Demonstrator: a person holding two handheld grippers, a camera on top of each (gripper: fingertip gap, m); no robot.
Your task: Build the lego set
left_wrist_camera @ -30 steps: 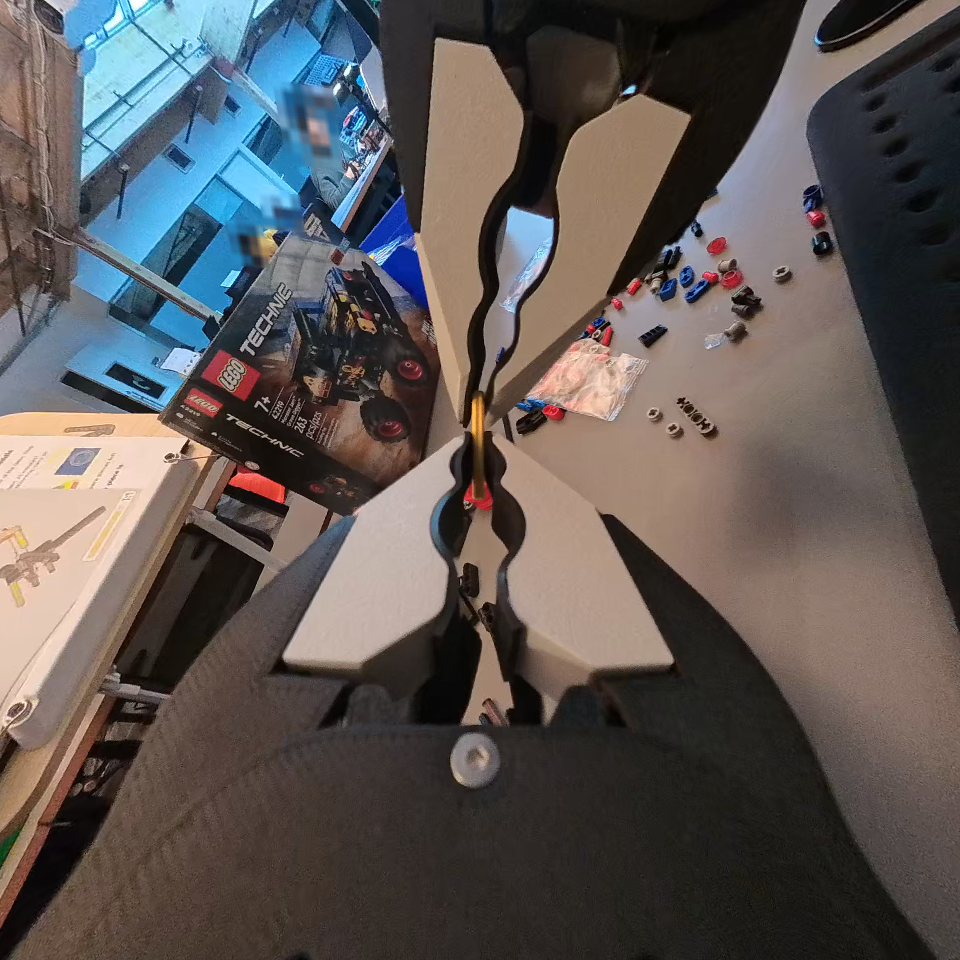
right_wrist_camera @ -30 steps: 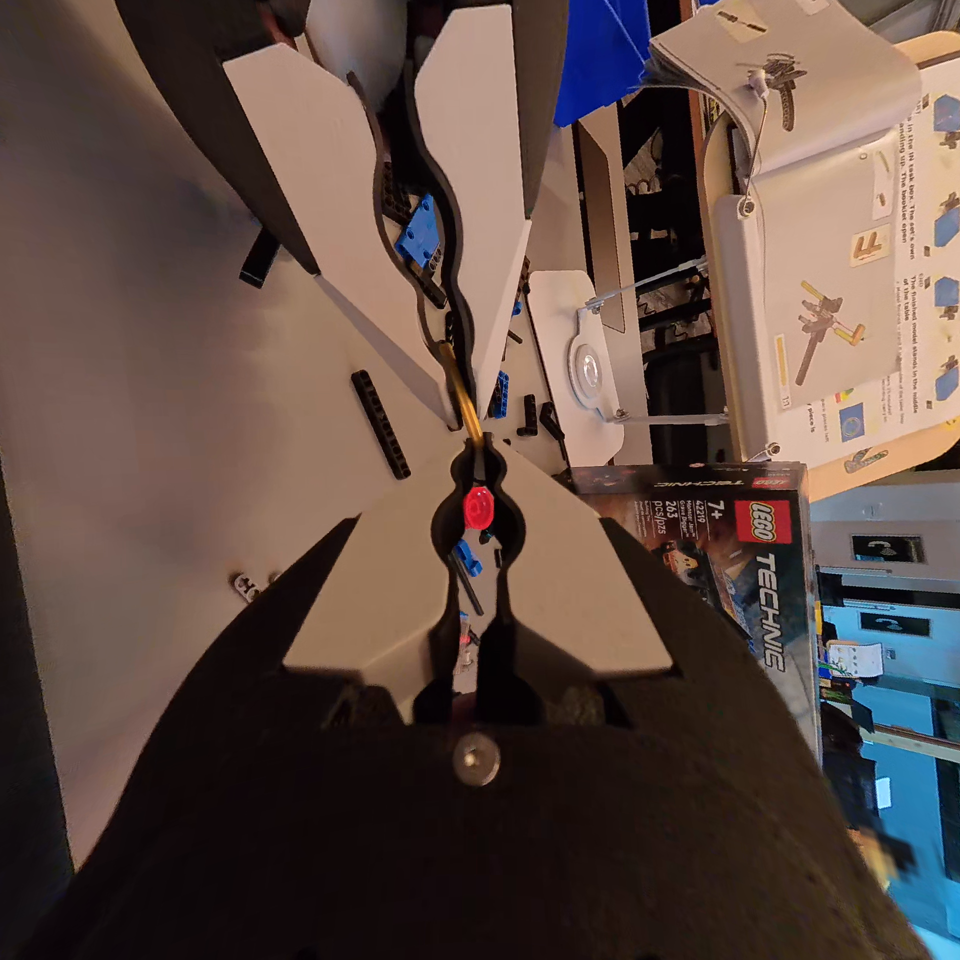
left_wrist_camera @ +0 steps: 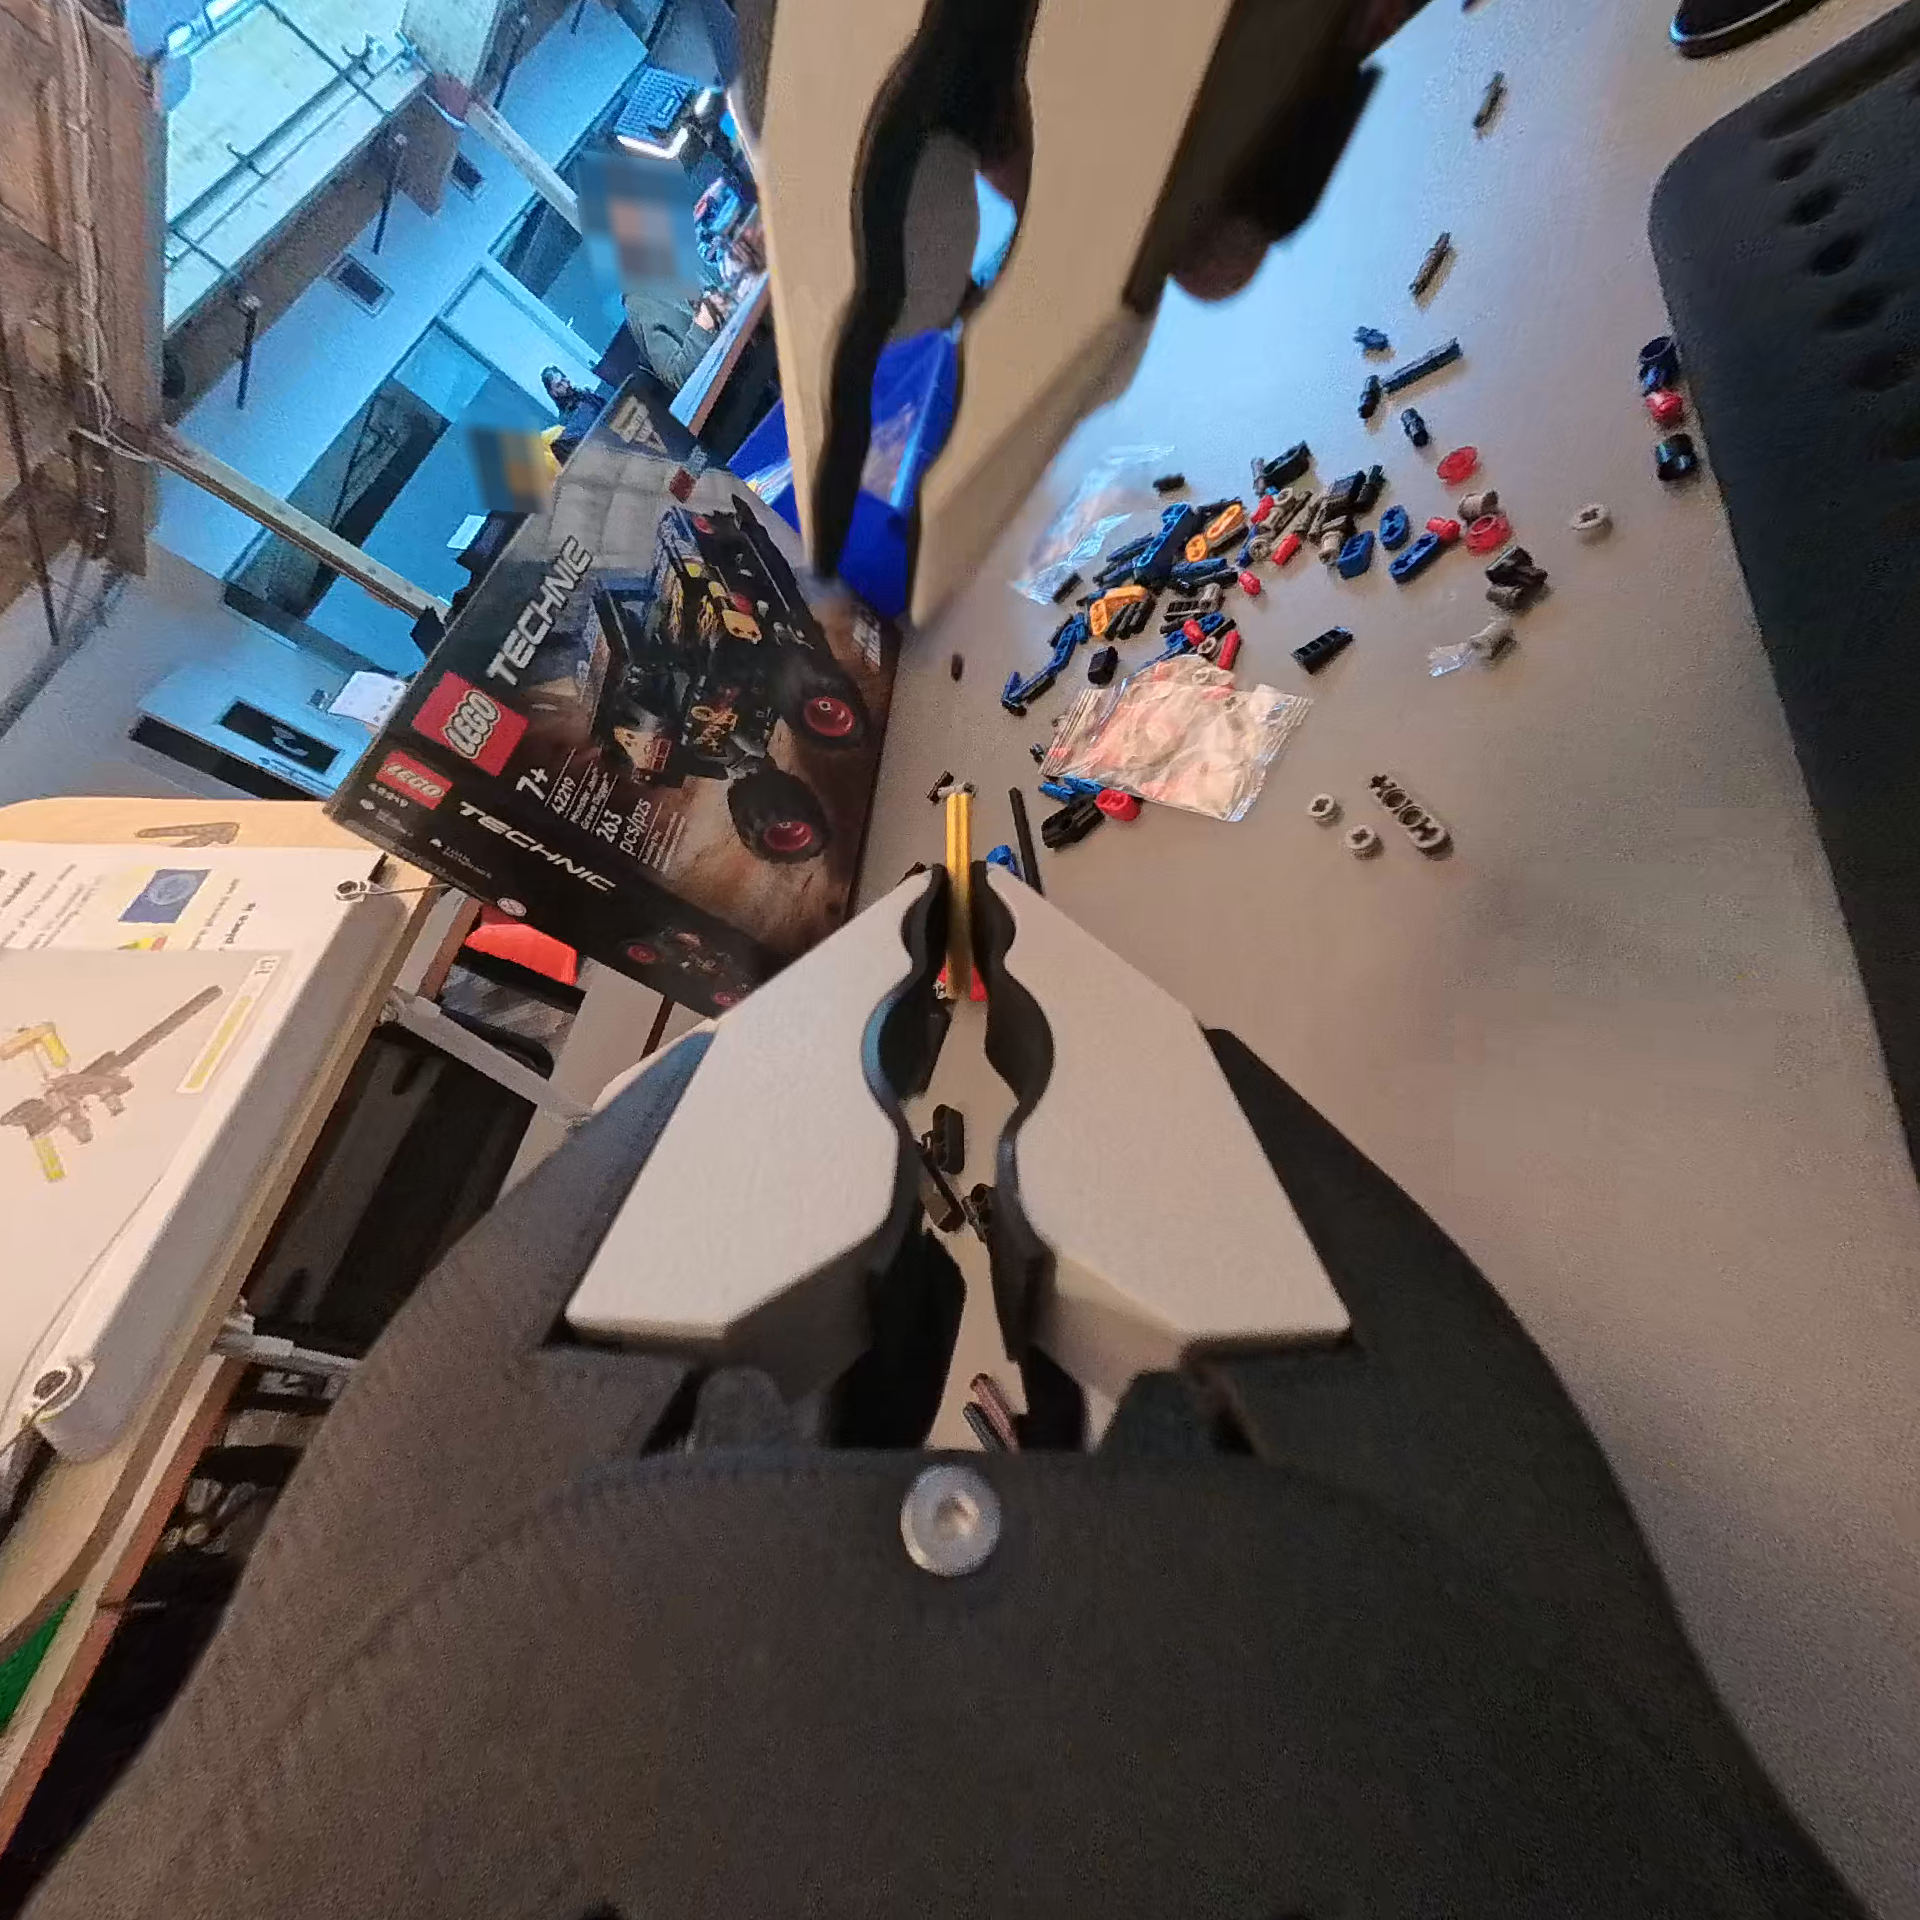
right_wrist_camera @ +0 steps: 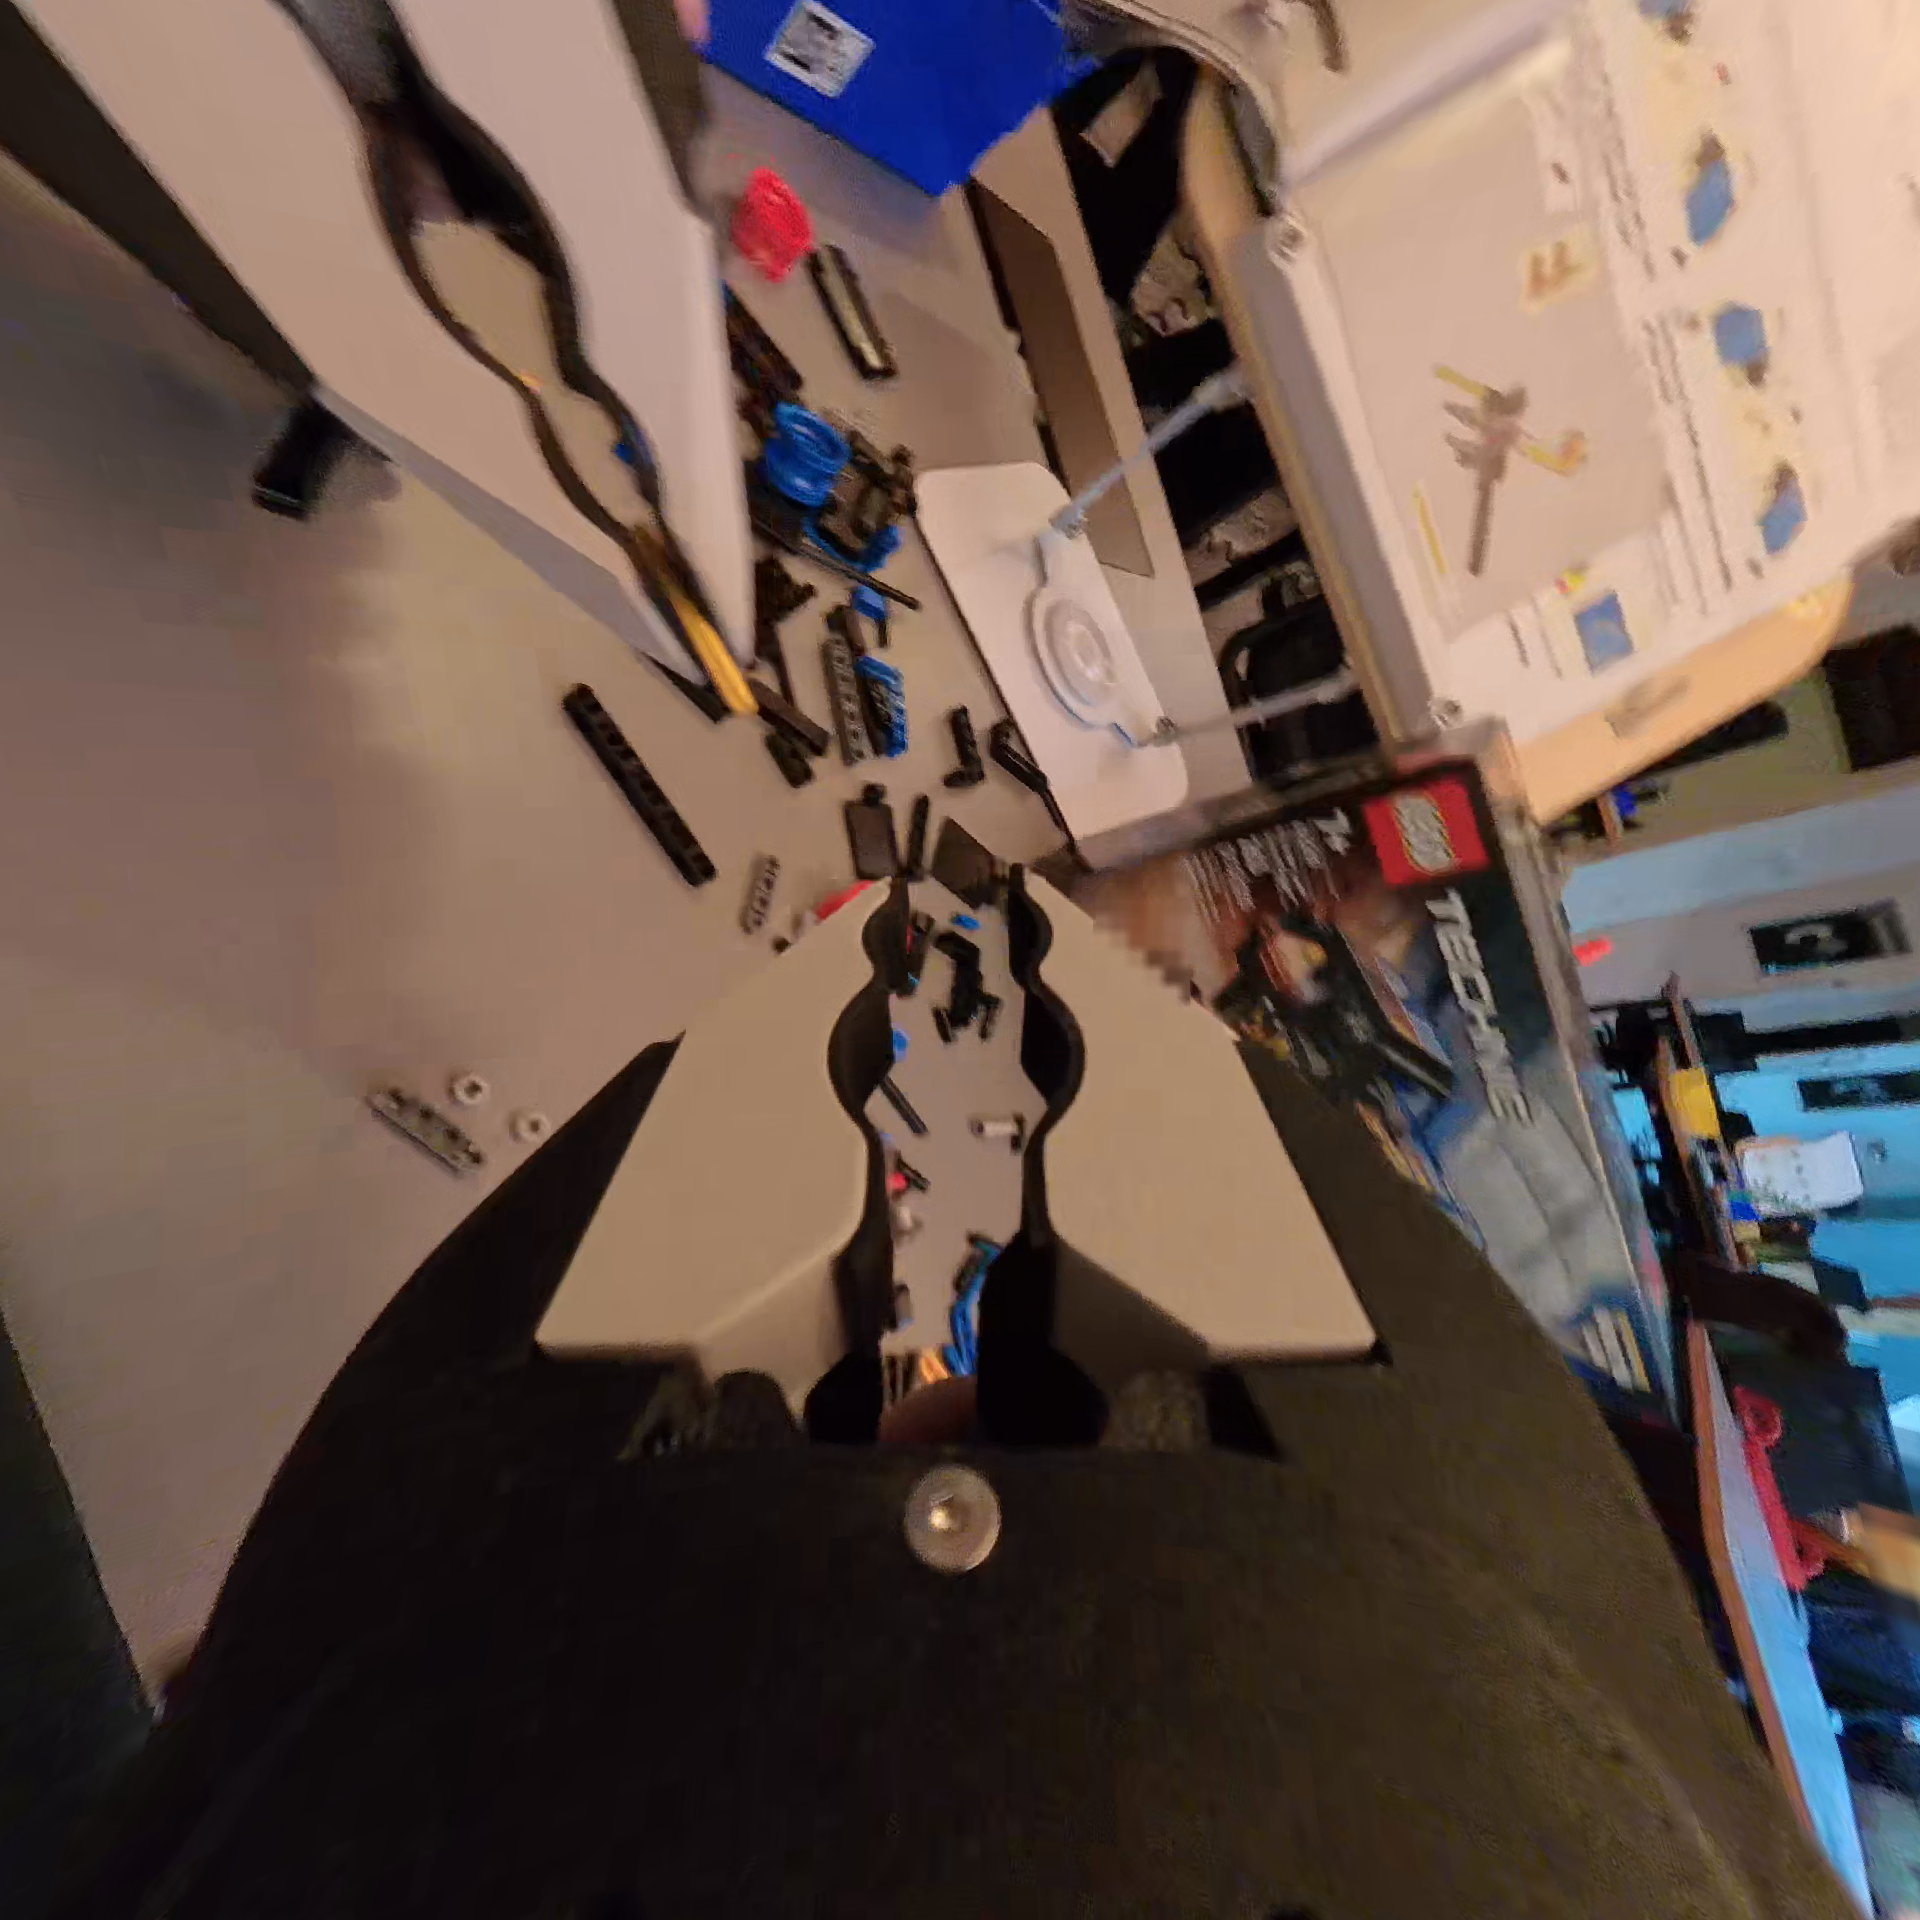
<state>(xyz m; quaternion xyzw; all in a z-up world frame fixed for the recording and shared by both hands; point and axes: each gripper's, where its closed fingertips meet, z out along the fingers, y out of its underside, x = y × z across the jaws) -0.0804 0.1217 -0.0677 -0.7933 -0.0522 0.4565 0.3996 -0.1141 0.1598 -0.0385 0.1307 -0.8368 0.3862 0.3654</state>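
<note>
Lego pieces [left_wrist_camera: 1278, 561] — blue, black, red, grey and orange — were seen scattered loose across the grey table [left_wrist_camera: 1455, 1039], none of them sorted into any container. A clear plastic bag [left_wrist_camera: 1179, 738] was pictured lying flat among them, its contents too faint to be made out. The set's box [left_wrist_camera: 634, 717] was stood on edge at the table's far side, with a blue bin [right_wrist_camera: 904, 73] beside it; what the bin held could not be seen. An open instruction booklet [left_wrist_camera: 135, 1049] was propped on a white stand [right_wrist_camera: 1070, 644] just off the table edge. A long black beam [right_wrist_camera: 639, 784] was left apart from the denser cluster in the right wrist view, and a dark perforated chair back [left_wrist_camera: 1818, 416] was shown at the table's other side. Beyond, a blue-lit workroom with benches was visible, with people blurred.

The left gripper [left_wrist_camera: 958, 883] was shown clamped on a thin yellow axle [left_wrist_camera: 957, 894] — the rod was held upright between the pads, with a small red piece [left_wrist_camera: 961, 987] seen at its lower end. The right gripper [right_wrist_camera: 951, 894] was pictured with its jaws parted and nothing between them, raised above the scattered pieces and well clear of the axle. That view was smeared by motion.
</note>
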